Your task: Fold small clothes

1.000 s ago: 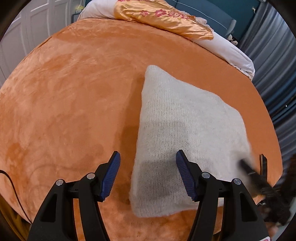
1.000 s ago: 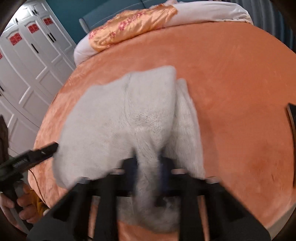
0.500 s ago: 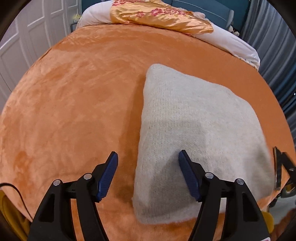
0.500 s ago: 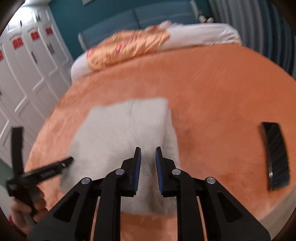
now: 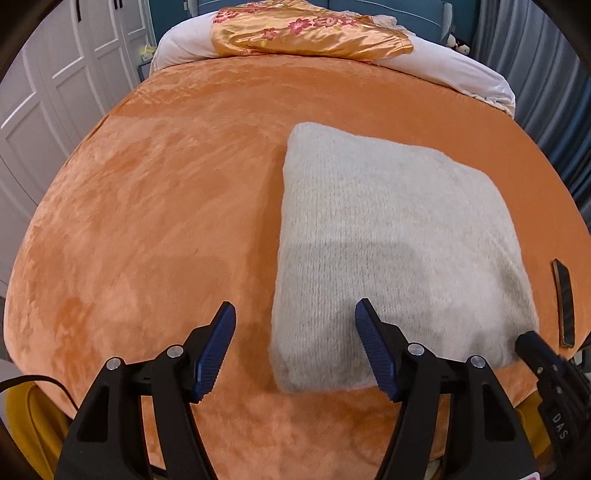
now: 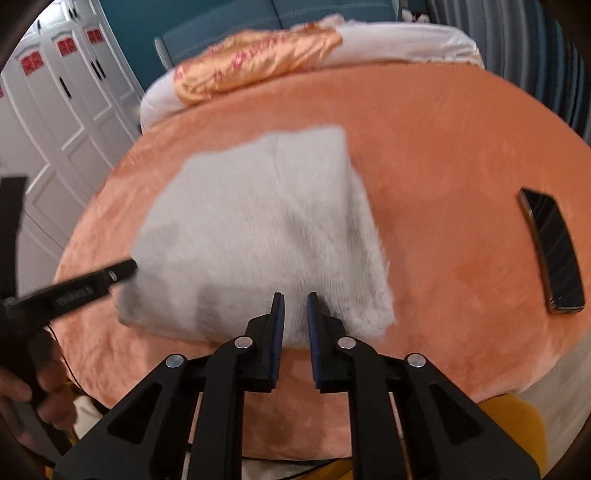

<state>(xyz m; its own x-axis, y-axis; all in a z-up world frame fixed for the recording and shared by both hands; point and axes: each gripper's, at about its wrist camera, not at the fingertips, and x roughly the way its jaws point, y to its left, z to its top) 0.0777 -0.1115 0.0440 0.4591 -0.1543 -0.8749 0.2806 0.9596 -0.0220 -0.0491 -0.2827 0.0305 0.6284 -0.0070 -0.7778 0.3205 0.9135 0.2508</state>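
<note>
Folded grey-white knit garment (image 5: 391,254) lies flat on the orange plush blanket (image 5: 166,206), near the bed's front edge and toward its right half as seen from the left wrist camera. It's a roughly rectangular packet. In that view the long axis runs away from the camera toward the head of the bed, with the far end narrower than the near end. One straight folded edge faces left, and the near edge sits just short of the blanket's front drop. The right wrist view shows a seam or fold line running down the top layer, plus a lower layer sticking out along the packet's right side; that view is motion-blurred, so finer detail is unreadable.

Left gripper (image 5: 295,339): fingers spread wide, holding nothing. It hovers over the near left corner of the garment; I can't tell if the right finger touches the knit. Right gripper (image 6: 295,321): pads nearly together with a narrow gap between them and nothing in it, positioned at the near edge of the garment.

A dark phone (image 6: 552,251) lies on the blanket to the right of the garment, well apart from it.

Room: orange floral satin cover (image 5: 310,35) over a white pillow roll (image 5: 461,70) at the head, white panelled wardrobe doors (image 5: 55,92) on the left, grey curtains (image 5: 554,81) on the right, teal wall behind.
</note>
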